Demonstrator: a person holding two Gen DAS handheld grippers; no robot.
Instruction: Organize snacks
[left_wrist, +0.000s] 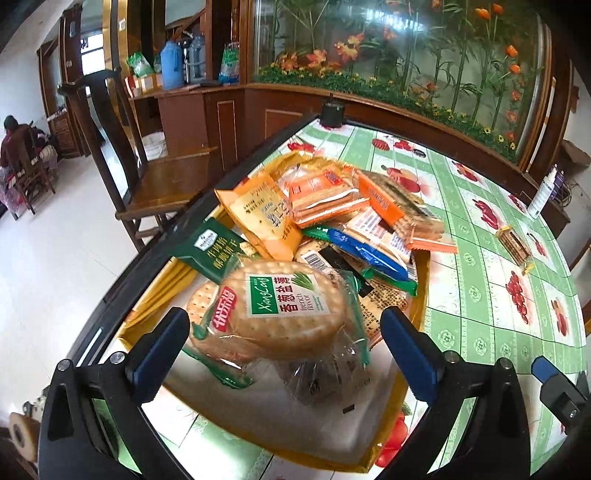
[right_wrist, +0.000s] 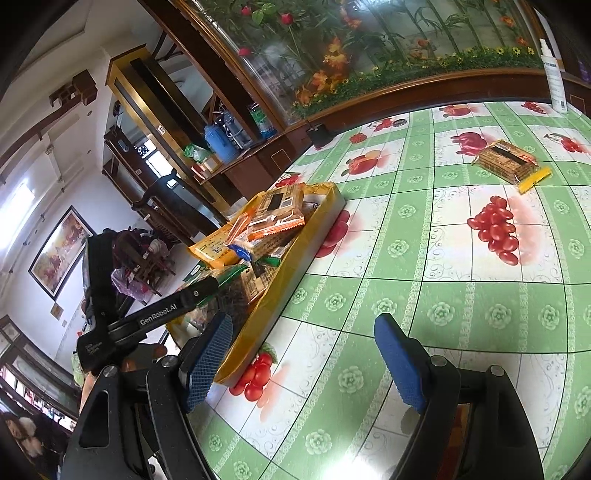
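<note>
A gold tray (left_wrist: 424, 273) at the table's left edge is piled with snack packets: orange cracker packs (left_wrist: 325, 195), a blue one (left_wrist: 369, 254) and a green one (left_wrist: 210, 247). On top at the near end lies a round cracker pack (left_wrist: 284, 306) with a green label. My left gripper (left_wrist: 284, 325) is open wide, one finger on each side of that pack, neither pressing it. My right gripper (right_wrist: 303, 343) is open over the bare tablecloth just right of the tray (right_wrist: 295, 266), with nothing between its fingers. A lone cracker packet (right_wrist: 506, 162) lies far right on the cloth.
The green fruit-print tablecloth (right_wrist: 406, 295) spreads to the right. A white spray bottle (right_wrist: 554, 66) and a small black object (right_wrist: 319, 134) stand at the far edge. A wooden chair (left_wrist: 159, 177) is left of the table, with a seated person (left_wrist: 14, 147) beyond it.
</note>
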